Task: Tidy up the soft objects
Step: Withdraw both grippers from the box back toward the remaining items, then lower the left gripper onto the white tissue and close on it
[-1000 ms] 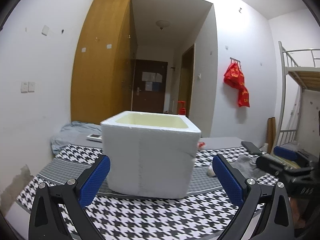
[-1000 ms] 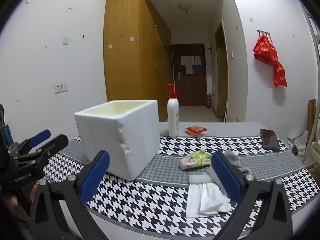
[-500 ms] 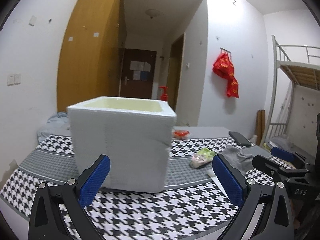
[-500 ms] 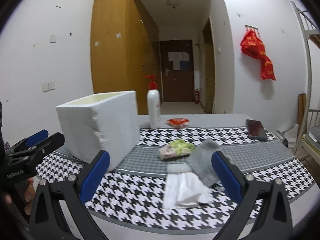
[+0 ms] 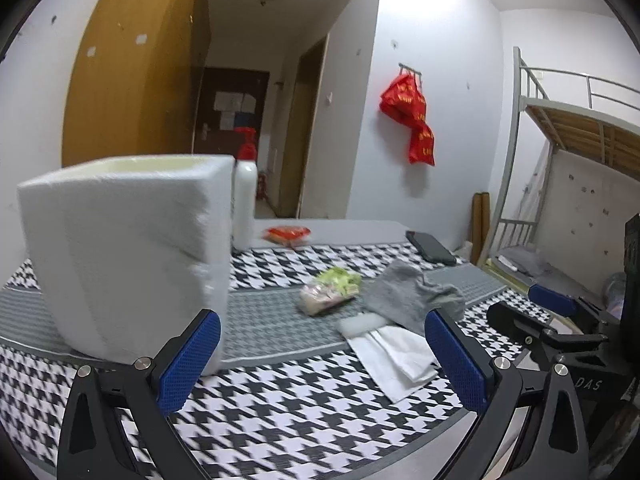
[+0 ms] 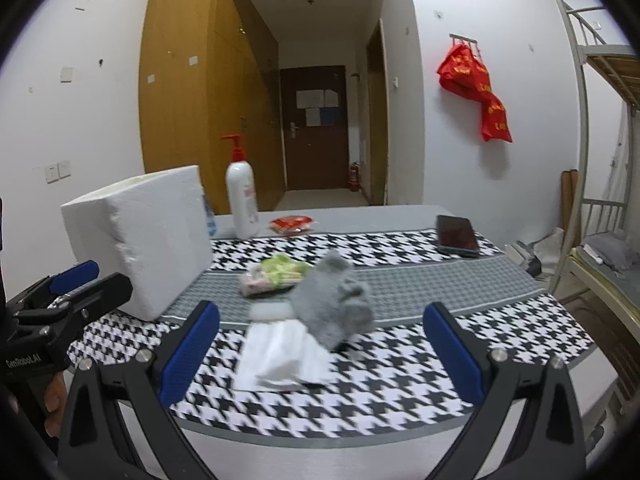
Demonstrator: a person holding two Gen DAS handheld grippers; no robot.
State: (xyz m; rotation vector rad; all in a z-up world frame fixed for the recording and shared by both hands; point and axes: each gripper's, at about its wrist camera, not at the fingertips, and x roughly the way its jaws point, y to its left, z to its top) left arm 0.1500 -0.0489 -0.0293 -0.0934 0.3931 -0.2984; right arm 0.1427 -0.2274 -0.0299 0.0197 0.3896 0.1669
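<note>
Ahead, grey cloth (image 6: 334, 300) on white tissue (image 6: 280, 356), between right claw (image 6: 320, 356) tips, both claws spread, left claw (image 5: 322, 360) near foam box (image 5: 124, 256).

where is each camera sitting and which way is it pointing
Left wrist: on the left gripper, low at the table's near edge, facing the foam box close ahead; its open blue-padded fingers show, the right gripper at right.
Right wrist: on the right gripper, aimed at the grey cloth and white tissue; the left gripper at left.
Shared: box, cloth, tissue, pump bottle, phone.
</note>
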